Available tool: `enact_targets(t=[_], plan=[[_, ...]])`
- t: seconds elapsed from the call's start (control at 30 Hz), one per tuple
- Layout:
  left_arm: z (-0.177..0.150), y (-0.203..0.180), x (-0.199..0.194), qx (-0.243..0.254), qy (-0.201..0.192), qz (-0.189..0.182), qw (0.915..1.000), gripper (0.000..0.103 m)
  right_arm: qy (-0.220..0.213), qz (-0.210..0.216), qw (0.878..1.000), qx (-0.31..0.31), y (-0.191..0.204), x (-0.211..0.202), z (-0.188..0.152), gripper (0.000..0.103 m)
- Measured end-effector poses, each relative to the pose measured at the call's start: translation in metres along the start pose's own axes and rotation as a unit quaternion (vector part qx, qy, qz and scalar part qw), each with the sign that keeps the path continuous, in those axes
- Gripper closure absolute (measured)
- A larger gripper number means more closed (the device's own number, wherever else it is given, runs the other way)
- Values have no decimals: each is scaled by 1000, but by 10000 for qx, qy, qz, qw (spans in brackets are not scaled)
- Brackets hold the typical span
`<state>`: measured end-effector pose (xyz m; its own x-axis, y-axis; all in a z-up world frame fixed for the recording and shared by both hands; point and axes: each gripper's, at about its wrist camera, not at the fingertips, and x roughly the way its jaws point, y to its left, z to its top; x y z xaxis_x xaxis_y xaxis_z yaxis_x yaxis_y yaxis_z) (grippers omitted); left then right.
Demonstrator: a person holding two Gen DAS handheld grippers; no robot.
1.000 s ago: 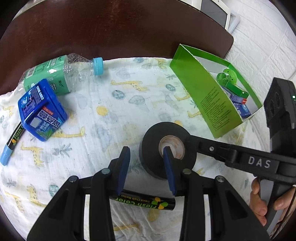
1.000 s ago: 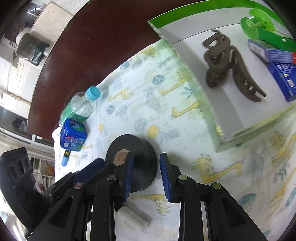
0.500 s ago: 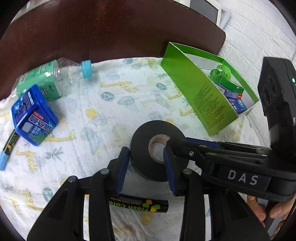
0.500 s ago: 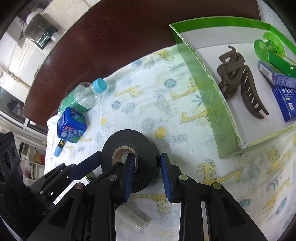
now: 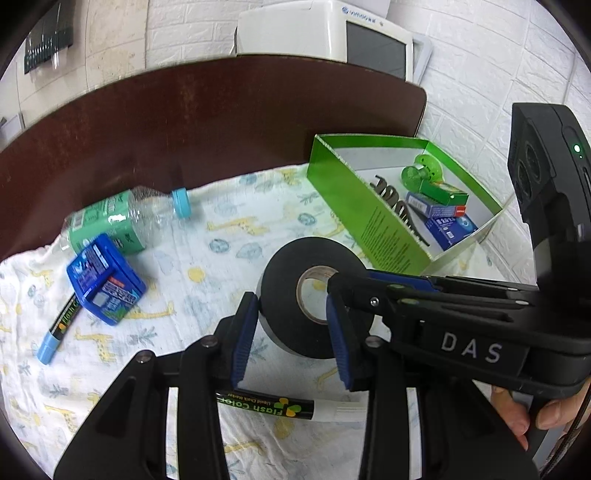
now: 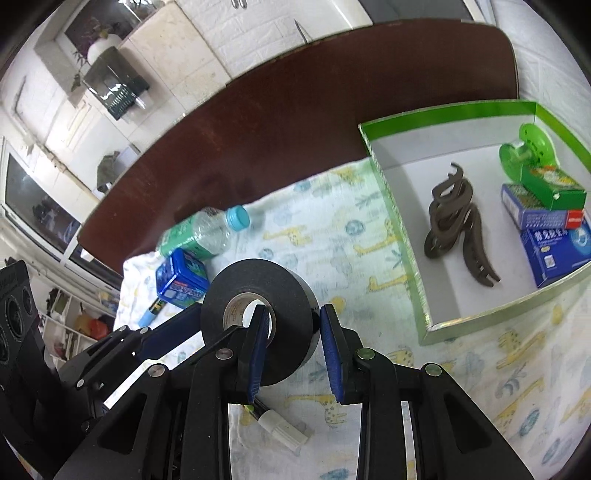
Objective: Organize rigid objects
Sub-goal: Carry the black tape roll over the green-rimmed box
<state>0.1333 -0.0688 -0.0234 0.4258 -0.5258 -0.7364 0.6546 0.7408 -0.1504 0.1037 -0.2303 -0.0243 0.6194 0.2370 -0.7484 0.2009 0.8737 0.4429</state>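
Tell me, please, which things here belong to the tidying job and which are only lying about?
Job: black tape roll, green box, plastic bottle, blue container, blue-capped marker, white-capped marker; already boxed: hair claw, green spool, blue carton.
Lying about: giraffe cloth, brown table, white appliance.

cloth (image 6: 332,236) toward green box (image 6: 402,236): bare | bottle (image 5: 122,218), blue tin (image 5: 105,278): left
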Motion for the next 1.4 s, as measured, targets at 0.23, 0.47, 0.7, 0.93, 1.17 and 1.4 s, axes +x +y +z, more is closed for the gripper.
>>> enact_targets(t=[0.23, 0.47, 0.7, 0.93, 1.17, 1.4], plan=[[17, -23, -16, 268, -313, 56, 9991, 68, -441, 6, 9990, -3, -14, -36, 13, 72], [44, -57, -20, 643, -532, 7, 9965, 68, -838, -74, 9963, 178, -41, -68, 27, 72], [68, -95, -9, 981, -587, -91, 9934, 68, -1044, -184, 9932, 487, -79, -83, 39, 72], [88, -130, 19, 1269, -468, -245, 9905, 68, -1075, -257, 9902, 849, -124, -84, 47, 72], [96, -154, 51, 1430, -221, -329, 9889, 68, -908, -278, 9897, 1075, -157, -72, 49, 72], [96, -161, 78, 1427, 70, -342, 9892, 68, -718, -277, 9900, 1181, -174, -58, 49, 72]])
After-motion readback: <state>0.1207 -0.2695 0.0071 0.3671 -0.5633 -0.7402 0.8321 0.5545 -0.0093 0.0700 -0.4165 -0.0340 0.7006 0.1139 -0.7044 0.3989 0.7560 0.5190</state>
